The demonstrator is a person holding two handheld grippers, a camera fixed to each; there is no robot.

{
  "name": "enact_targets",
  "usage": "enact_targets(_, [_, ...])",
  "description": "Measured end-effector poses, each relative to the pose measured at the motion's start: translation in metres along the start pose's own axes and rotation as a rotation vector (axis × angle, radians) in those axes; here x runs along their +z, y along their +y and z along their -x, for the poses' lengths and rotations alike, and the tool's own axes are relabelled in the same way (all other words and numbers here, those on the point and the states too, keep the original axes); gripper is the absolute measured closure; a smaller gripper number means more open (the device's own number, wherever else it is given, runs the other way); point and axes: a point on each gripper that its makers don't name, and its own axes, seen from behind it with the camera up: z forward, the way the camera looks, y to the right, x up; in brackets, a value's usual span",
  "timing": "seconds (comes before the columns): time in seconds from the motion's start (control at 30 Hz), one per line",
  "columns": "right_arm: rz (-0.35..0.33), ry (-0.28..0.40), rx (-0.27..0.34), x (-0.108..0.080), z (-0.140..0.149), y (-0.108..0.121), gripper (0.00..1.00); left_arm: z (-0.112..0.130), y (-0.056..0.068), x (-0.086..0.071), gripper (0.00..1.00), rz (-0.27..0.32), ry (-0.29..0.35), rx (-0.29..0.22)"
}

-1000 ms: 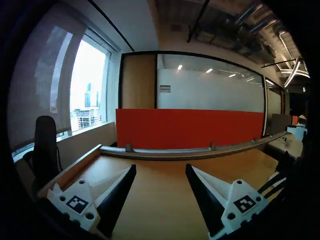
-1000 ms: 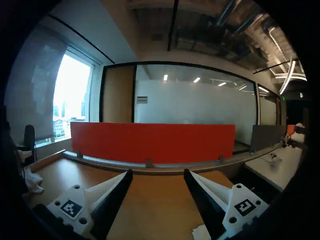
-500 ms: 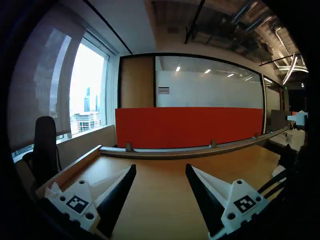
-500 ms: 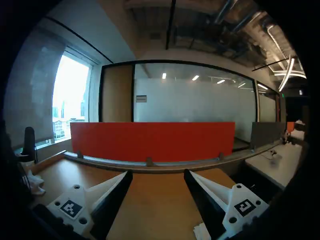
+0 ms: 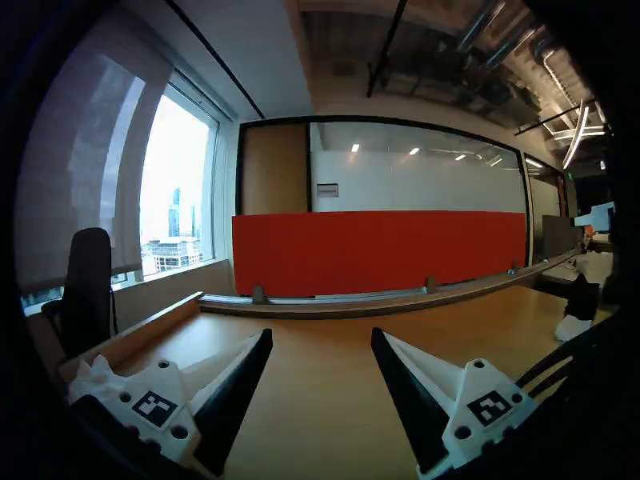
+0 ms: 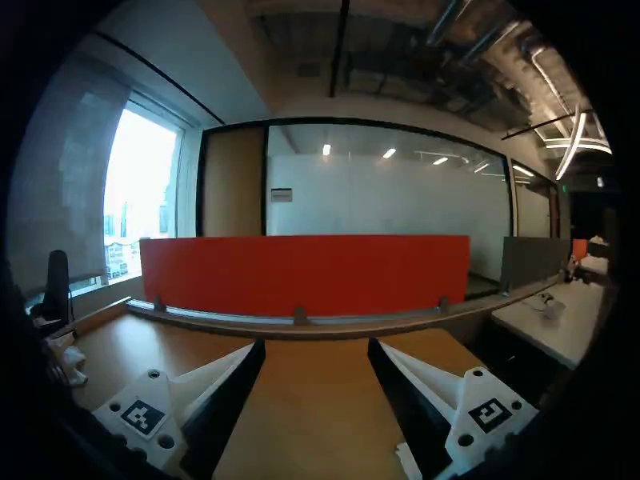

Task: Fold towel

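Left gripper (image 5: 320,333): both fingers spread wide apart, nothing between them, held above a wooden desk (image 5: 320,416); each finger base carries a square marker (black on white); white crumpled fabric (image 5: 93,374) lies just beside the base of the finger at the view's left; red partition (image 5: 376,252) stands along the desk's far edge; glass wall (image 5: 416,180) behind it; bright window (image 5: 176,200) and black chair (image 5: 86,288) at the view's left.
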Motion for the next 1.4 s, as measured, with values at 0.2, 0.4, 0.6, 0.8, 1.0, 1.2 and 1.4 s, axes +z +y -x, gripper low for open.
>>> enact_targets(0.2, [0.004, 0.011, -0.014, 0.0, 0.016, -0.004, 0.01, 0.025, -0.001, 0.003, 0.09, 0.002, 0.014, -0.023])
enact_targets(0.4, [0.015, 0.007, -0.035, 0.002, 0.033, -0.003, 0.01, 0.049, -0.003, 0.005, 0.09, 0.002, 0.018, -0.037])
enact_targets(0.6, [0.016, 0.011, -0.029, 0.002, 0.045, 0.0, 0.01, 0.065, -0.008, 0.005, 0.09, -0.014, 0.023, -0.031])
enact_targets(0.8, [0.025, 0.012, -0.033, 0.0, 0.05, 0.006, 0.01, 0.076, -0.009, 0.007, 0.09, -0.015, 0.03, -0.033])
enact_targets(1.0, [0.033, 0.019, -0.04, -0.004, 0.049, 0.013, 0.01, 0.083, -0.008, 0.006, 0.09, -0.019, 0.033, -0.016])
enact_targets(1.2, [0.038, 0.021, -0.043, -0.004, 0.052, 0.017, 0.01, 0.091, -0.007, 0.008, 0.09, -0.016, 0.026, -0.014])
enact_targets(1.4, [0.042, 0.014, -0.048, -0.004, 0.057, 0.019, 0.01, 0.094, -0.008, 0.01, 0.09, -0.014, 0.017, -0.016])
